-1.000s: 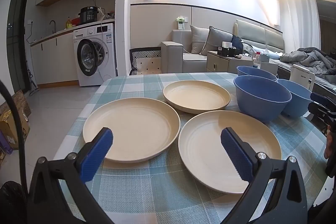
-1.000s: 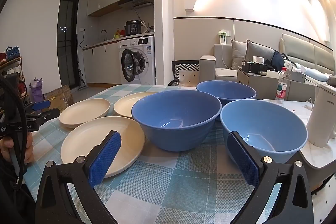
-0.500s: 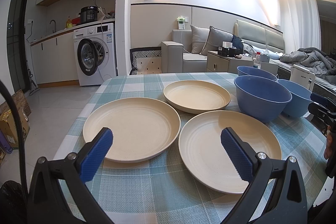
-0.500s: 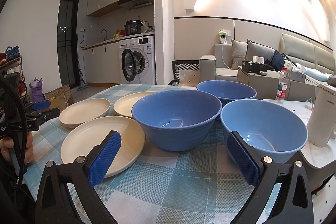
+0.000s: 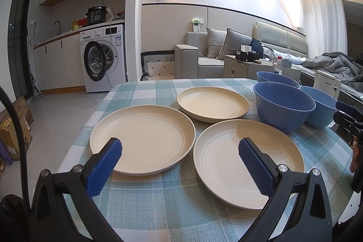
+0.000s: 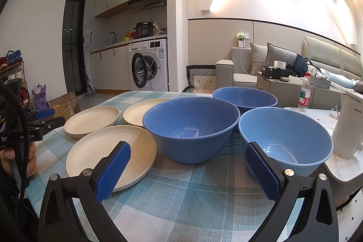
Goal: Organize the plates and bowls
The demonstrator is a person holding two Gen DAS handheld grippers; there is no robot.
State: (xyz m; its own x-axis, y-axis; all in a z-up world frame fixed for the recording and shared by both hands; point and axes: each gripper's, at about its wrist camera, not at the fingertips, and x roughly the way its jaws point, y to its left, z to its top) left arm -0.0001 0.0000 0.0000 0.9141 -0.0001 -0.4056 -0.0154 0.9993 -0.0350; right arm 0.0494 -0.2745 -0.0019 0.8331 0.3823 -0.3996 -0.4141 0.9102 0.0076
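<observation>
Checked cloth covers the desk (image 5: 145,214), and spread across it are three cream plates (image 5: 143,137) to the left and three blue bowls (image 6: 191,128) to the right, every one of them empty and nothing stacked yet. Both the left tool (image 5: 179,158) and the right tool (image 6: 187,162) hover low at the near edge, jaws wide apart, holding nothing. Those dishes look light, stiff and a bit slick, so I'd pinch a raised rim.

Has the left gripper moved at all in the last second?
No. In its own view the left gripper sits open over the same two cream plates, which line up with its fingers just as before.
</observation>
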